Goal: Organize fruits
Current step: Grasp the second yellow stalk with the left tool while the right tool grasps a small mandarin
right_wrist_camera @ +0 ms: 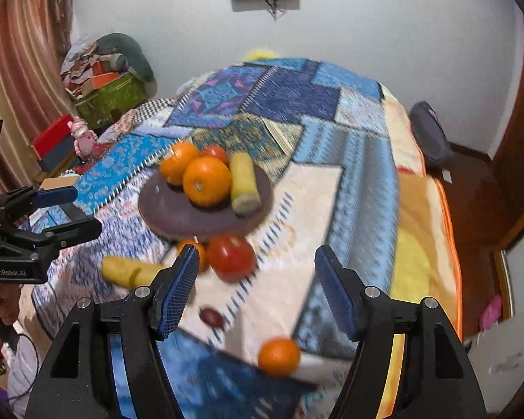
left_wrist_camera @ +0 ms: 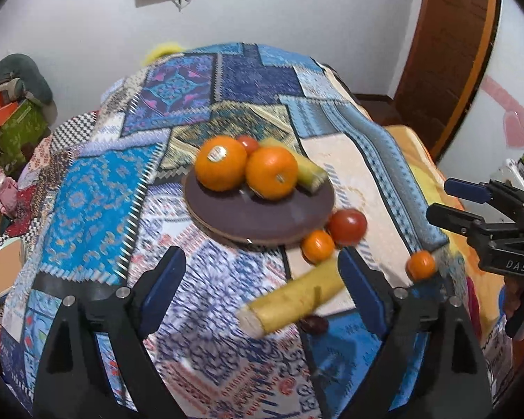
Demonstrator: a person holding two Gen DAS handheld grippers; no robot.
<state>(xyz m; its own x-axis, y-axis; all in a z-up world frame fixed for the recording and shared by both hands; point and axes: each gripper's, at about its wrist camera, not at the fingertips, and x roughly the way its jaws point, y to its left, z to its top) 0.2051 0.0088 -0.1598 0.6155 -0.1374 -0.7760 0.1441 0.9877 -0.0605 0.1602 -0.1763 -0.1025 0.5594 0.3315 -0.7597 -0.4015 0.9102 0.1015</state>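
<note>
A brown plate (left_wrist_camera: 262, 216) sits on the patchwork cloth (left_wrist_camera: 97, 188), holding two oranges (left_wrist_camera: 221, 167), a small tomato (left_wrist_camera: 248, 144) and a yellow piece (left_wrist_camera: 309, 171). Just beside the plate lie a tomato (left_wrist_camera: 347, 227), a small orange (left_wrist_camera: 318, 246) and another yellow piece (left_wrist_camera: 291, 302). Left gripper (left_wrist_camera: 262, 279) and right gripper (right_wrist_camera: 256, 279) hover near the plate, jaws apart, holding nothing.

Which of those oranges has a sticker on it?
The large orange on the left side of the brown plate; a small white sticker sits on its top. The orange beside it and the loose ones on the cloth show none.
</note>
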